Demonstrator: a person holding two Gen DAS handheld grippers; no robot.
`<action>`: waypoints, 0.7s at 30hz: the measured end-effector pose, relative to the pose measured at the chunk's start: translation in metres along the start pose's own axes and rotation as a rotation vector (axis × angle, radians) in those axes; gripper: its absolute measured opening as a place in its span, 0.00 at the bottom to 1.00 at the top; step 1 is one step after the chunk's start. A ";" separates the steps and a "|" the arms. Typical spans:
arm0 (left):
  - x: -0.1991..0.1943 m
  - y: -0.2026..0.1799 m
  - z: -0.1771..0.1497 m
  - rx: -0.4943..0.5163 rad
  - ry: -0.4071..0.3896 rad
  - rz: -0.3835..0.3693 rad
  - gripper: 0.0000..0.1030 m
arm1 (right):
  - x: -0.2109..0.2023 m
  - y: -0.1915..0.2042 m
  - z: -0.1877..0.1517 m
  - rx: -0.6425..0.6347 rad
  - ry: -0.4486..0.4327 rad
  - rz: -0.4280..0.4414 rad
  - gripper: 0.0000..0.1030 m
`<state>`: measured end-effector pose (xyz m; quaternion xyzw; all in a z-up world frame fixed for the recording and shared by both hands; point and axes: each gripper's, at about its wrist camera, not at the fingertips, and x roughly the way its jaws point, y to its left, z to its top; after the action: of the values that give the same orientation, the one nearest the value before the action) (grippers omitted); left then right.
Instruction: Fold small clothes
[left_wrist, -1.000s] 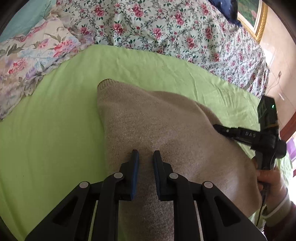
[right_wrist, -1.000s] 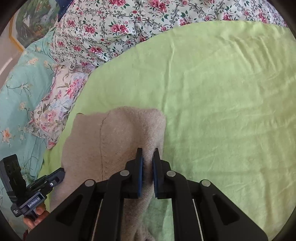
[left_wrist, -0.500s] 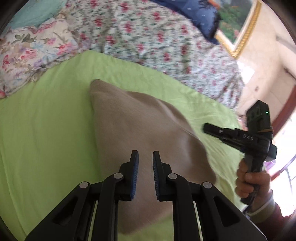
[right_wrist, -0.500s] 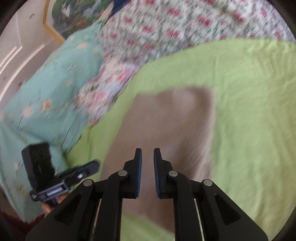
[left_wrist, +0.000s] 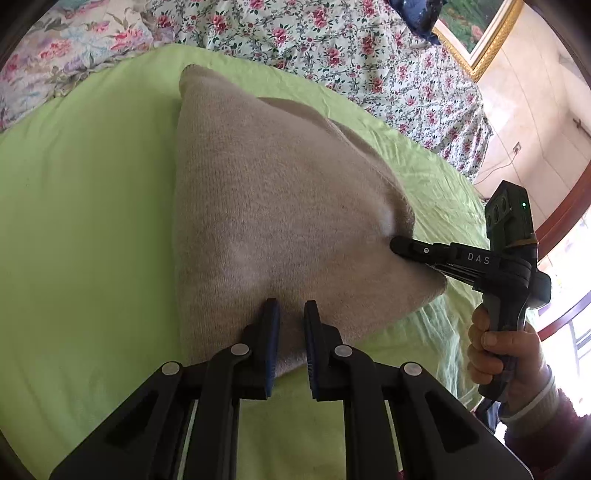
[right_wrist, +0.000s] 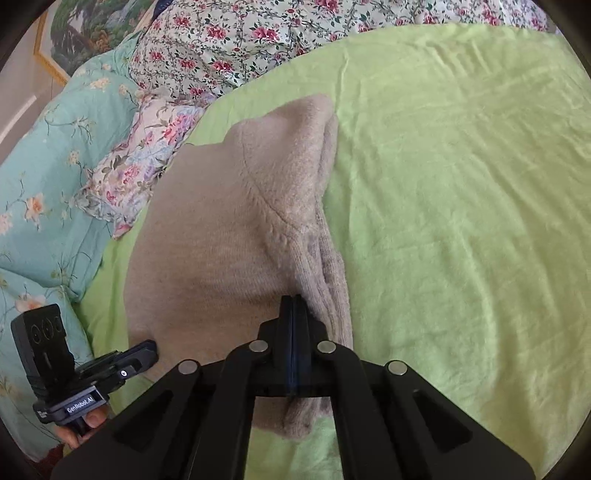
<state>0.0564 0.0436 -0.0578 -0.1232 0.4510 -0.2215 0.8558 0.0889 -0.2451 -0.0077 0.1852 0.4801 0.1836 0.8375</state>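
A beige knitted garment (left_wrist: 280, 206) lies on a green sheet (left_wrist: 81, 229), its near part lifted. My left gripper (left_wrist: 290, 314) has its jaws a little apart, with the garment's near edge lying between the pads. My right gripper (right_wrist: 294, 301) is shut on a fold of the garment (right_wrist: 221, 236) near its ribbed edge. The right gripper also shows in the left wrist view (left_wrist: 397, 245), pinching the garment's right corner. The left gripper shows in the right wrist view (right_wrist: 147, 349) at the garment's lower left.
A flowered quilt (left_wrist: 332, 40) and pillows (right_wrist: 55, 155) lie along the far side of the bed. A framed picture (left_wrist: 476, 33) hangs on the wall. The green sheet (right_wrist: 461, 206) spreads wide to the right of the garment.
The right gripper has closed on the garment's edge. Both grippers have come back down to the garment's near edge, which is now pulled up between them.
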 end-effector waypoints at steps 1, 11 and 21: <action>0.000 0.001 -0.001 -0.002 0.001 -0.001 0.12 | -0.002 0.002 -0.003 -0.017 -0.003 -0.016 0.00; -0.002 -0.004 -0.012 0.034 -0.005 0.038 0.13 | -0.018 0.003 -0.025 -0.062 -0.009 -0.069 0.00; -0.014 -0.004 -0.019 0.045 0.003 0.043 0.14 | -0.028 0.008 -0.034 -0.075 0.002 -0.104 0.00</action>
<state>0.0326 0.0474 -0.0567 -0.0941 0.4497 -0.2134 0.8622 0.0448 -0.2467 0.0004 0.1282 0.4829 0.1579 0.8517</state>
